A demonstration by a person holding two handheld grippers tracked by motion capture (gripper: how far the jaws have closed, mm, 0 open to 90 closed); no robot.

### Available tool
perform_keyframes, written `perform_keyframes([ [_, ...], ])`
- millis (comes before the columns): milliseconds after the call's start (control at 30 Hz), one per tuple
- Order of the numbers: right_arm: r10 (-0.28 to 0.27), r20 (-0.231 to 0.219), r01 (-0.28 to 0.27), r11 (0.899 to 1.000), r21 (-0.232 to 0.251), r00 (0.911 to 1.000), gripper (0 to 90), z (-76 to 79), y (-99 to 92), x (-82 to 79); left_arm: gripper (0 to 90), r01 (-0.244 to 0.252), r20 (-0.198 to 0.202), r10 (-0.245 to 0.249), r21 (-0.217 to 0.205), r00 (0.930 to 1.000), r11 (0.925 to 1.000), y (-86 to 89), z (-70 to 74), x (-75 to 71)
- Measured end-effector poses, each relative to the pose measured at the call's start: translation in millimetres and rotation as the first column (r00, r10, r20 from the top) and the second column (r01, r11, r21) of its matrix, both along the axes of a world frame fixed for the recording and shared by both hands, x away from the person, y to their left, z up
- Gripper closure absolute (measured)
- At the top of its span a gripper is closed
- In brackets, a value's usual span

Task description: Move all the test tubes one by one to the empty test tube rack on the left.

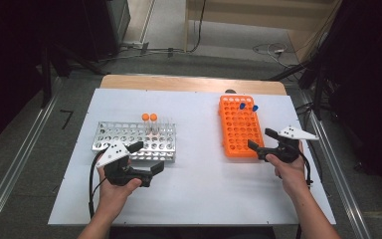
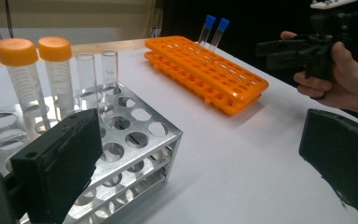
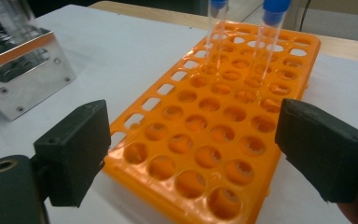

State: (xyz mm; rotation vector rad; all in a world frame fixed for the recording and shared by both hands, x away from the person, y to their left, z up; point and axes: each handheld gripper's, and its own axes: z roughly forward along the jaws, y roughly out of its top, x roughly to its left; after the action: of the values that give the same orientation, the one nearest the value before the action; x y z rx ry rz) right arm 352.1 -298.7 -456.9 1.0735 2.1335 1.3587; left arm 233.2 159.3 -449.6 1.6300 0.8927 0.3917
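White tabletop (image 1: 199, 194) fills the frame's centre: at lower left the left gripper (image 1: 146, 158) gapes wide and empty beside the shiny perforated metal rack (image 1: 129, 137), whose two orange-capped clear tubes (image 1: 149, 118) stand at its back edge. At centre right, the right gripper (image 1: 260, 139) hovers wide and empty at the near edge of the orange plastic tube rack (image 1: 238, 127). Its two blue-capped thin tubes (image 1: 247, 107) stand at the far end, so reach over the empty holes and close squarely below a cap.

In the right gripper view the two blue-capped tubes (image 3: 270, 28) run off the top edge, and the metal rack (image 3: 21, 74) is cut by the left edge and blurred. In the left gripper view the left gripper's own right finger (image 2: 342, 161) leaves the frame at the corner, and the rack's near rows are hidden behind the left finger (image 2: 58, 163). From the high view the clear tubes (image 1: 164, 122) are too faint to count (mere glints).
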Motion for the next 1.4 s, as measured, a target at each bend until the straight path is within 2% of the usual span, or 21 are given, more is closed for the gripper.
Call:
perform_keyframes([
  [233, -0.025, -0.024, 0.025, 1.000, -0.018, 0.9994, 13.8, 0.2, 4.2, 27.8, 0.0, -0.001, 0.002, 0.001, 0.000, 1.0000, 1.0000, -1.0, -2.3, -0.6],
  [367, -0.051, -0.020, 0.051, 0.998, -0.031, 0.9985, 19.0, 1.6, 6.2, 39.8, 0.0, 0.003, -0.005, -0.003, 0.007, 1.0000, 1.0000, -3.0, -4.0, -0.6],
  [567, -0.082, -0.021, 0.080, 0.995, -0.058, 0.9965, 30.6, 0.9, 9.6, 59.5, 0.0, 0.005, -0.002, -0.005, 0.012, 1.0000, 0.9999, -4.8, -4.1, -1.2],
  [733, -0.100, -0.045, 0.098, 0.993, -0.062, 0.9940, 43.9, -5.6, 10.6, 76.2, 0.0, 0.001, -0.006, -0.001, 0.009, 1.0000, 1.0000, -3.0, -4.6, -1.2],
  [800, -0.097, -0.058, 0.093, 0.993, -0.070, 0.9936, 46.6, -7.5, 12.1, 81.6, 0.0, 0.002, -0.006, -0.002, 0.005, 1.0000, 1.0000, -2.4, -5.0, -1.1],
  [967, -0.066, -0.065, 0.061, 0.995, -0.074, 0.9957, 56.0, -10.2, 17.5, 91.3, 0.0, 0.000, -0.009, 0.000, 0.005, 1.0000, 1.0000, -1.6, -5.6, -1.0],
  [1033, -0.065, -0.074, 0.058, 0.994, -0.094, 0.9951, 58.6, -12.2, 20.0, 94.9, 0.0, 0.000, -0.010, 0.001, 0.006, 1.0000, 1.0000, -1.2, -6.1, -1.0],
  [1133, -0.071, -0.064, 0.066, 0.994, -0.089, 0.9954, 65.3, -13.5, 21.9, 97.1, 0.0, -0.002, -0.011, 0.002, 0.008, 0.9999, 1.0000, 0.0, -6.3, -1.0],
  [1233, -0.078, -0.043, 0.073, 0.991, -0.114, 0.9960, 73.3, -14.1, 24.6, 96.0, 0.0, -0.005, -0.013, 0.005, -0.005, 0.9999, 1.0000, 0.8, -6.6, -0.8],
  [1333, -0.072, -0.020, 0.068, 0.987, -0.145, 0.9972, 74.0, -13.7, 26.7, 94.5, 0.0, -0.004, -0.014, 0.004, 0.000, 0.9999, 1.0000, 0.7, -6.9, -0.8],
  [1400, -0.074, -0.014, 0.072, 0.988, -0.136, 0.9971, 74.0, -11.8, 26.4, 93.1, 0.0, -0.002, -0.015, 0.002, 0.001, 0.9999, 1.0000, -0.3, -6.9, -1.0],
])
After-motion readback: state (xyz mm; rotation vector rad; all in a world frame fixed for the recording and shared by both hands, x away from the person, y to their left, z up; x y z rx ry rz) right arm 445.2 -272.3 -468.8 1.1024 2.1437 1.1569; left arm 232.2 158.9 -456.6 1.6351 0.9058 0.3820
